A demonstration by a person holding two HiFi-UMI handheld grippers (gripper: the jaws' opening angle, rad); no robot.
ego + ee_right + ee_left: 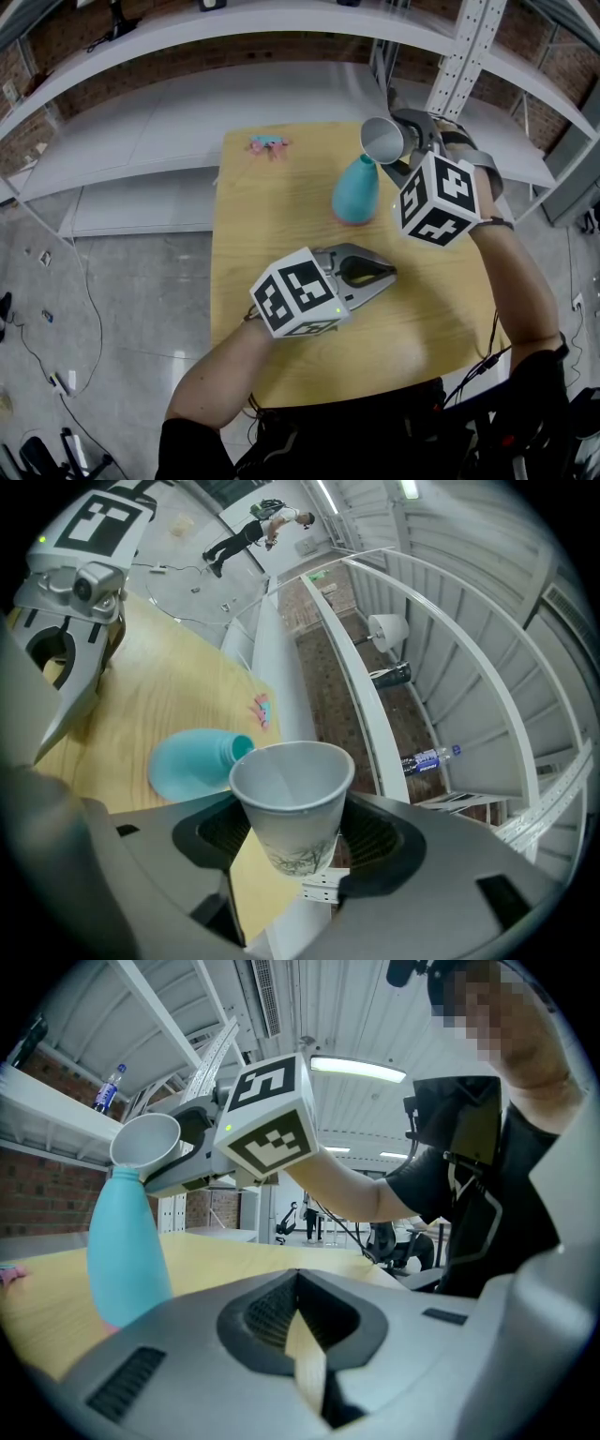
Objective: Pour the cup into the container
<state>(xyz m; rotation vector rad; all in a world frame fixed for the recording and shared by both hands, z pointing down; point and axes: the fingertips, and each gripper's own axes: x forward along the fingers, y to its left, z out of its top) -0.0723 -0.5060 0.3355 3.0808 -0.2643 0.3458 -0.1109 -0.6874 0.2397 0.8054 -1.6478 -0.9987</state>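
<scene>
The head view looks steeply down from above the wooden table. Each gripper view sits close behind its own jaws, the two facing each other across the tabletop. All three views share the teal container.

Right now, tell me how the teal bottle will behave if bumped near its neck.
The teal bottle is tall and tapers upward, so a push near its top could tip it, though the wider base should help. It looks smooth, so it may slide on the table.
</scene>
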